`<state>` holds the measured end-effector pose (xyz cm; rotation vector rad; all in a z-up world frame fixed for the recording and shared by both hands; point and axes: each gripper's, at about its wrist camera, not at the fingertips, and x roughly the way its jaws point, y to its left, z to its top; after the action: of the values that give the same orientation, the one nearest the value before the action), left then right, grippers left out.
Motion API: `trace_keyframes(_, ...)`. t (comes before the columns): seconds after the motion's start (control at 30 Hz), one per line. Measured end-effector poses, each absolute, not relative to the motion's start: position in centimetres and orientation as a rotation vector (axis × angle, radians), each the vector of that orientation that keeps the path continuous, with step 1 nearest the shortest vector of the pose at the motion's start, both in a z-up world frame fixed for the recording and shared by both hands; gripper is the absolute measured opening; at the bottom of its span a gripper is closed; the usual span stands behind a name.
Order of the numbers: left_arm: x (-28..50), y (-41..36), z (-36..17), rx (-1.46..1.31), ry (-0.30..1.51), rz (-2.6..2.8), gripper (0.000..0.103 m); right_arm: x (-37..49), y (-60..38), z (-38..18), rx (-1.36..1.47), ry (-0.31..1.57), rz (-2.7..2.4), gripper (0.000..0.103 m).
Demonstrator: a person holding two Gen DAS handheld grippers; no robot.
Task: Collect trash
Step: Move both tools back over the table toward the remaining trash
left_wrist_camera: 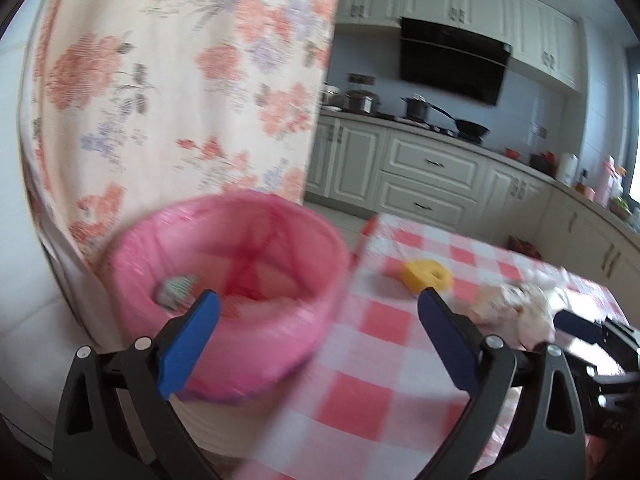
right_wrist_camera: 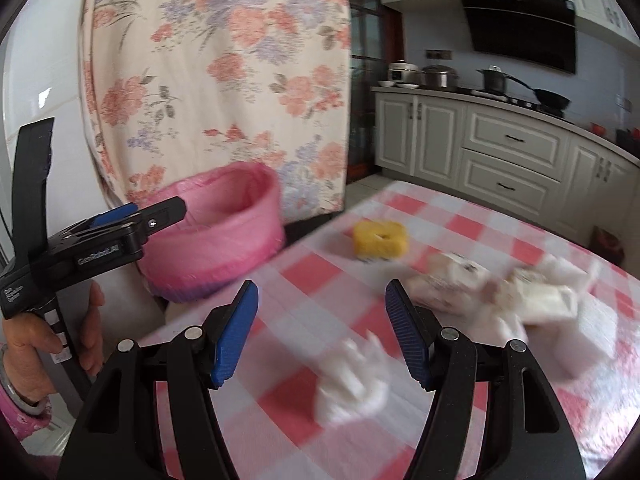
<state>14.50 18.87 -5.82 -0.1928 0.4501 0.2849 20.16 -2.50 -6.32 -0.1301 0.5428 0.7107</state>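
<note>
A bin lined with a pink bag (left_wrist_camera: 228,280) stands beside the left edge of the red-and-white checked table (left_wrist_camera: 360,360); a grey crumpled scrap (left_wrist_camera: 176,290) lies inside it. My left gripper (left_wrist_camera: 318,304) is open and empty just above the bin's near rim. A yellow sponge-like ring (right_wrist_camera: 380,238) lies on the table. White crumpled wrappers and tissues (right_wrist_camera: 500,292) lie to its right. A white tissue wad (right_wrist_camera: 352,380) lies below my right gripper (right_wrist_camera: 322,292), which is open and empty. The bin also shows in the right wrist view (right_wrist_camera: 224,240).
A floral cloth (left_wrist_camera: 180,80) hangs behind the bin. Kitchen cabinets (left_wrist_camera: 432,168) with pots and a wok stand at the back. The left gripper's body (right_wrist_camera: 92,244) and the hand holding it show at the left of the right wrist view.
</note>
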Motion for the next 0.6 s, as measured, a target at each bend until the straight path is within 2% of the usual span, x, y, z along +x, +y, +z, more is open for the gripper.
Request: trace_keyframes(0.6,19.2,4.9,-10.4,-0.078,0.594,0.080,0.097,19.3,-16.2,-9.5,-0.014,0.555,0.417,0.063)
